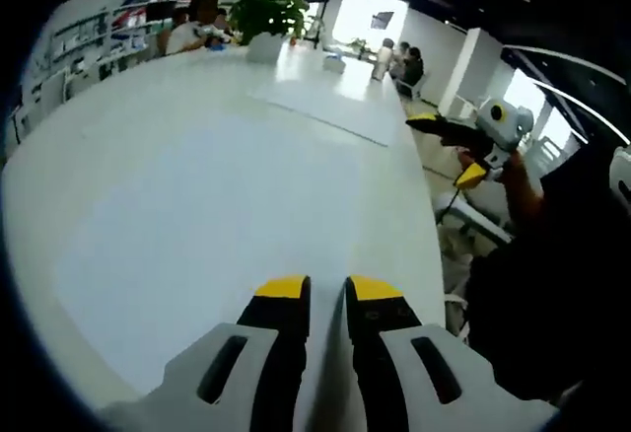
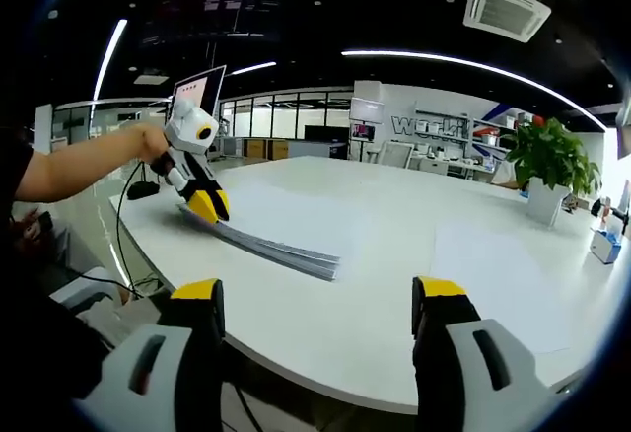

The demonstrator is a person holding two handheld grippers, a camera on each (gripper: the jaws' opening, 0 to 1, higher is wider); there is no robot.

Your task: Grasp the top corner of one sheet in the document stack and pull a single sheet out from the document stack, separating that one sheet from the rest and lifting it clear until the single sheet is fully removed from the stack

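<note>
The document stack (image 2: 281, 246) lies near the white table's left edge, its sheets fanned at the near corner; in the left gripper view it is the faint pale sheet area (image 1: 197, 245) under the jaws. My left gripper (image 1: 328, 289) has its yellow-tipped jaws drawn close together, with nothing visibly between them. From the other side, that left gripper (image 2: 210, 205) is held by a hand and rests its tips on the stack's far left end. My right gripper (image 2: 317, 294) stands wide open, short of the stack's near corner and apart from it. It also appears as the right gripper (image 1: 449, 146) off the table's right edge.
A single loose sheet (image 2: 498, 279) lies on the table (image 2: 394, 205) to the right; it is the loose sheet (image 1: 330, 107) farther up the table (image 1: 148, 156). A potted plant (image 2: 547, 161) and seated people are at the far end. The table edge is near my right jaws.
</note>
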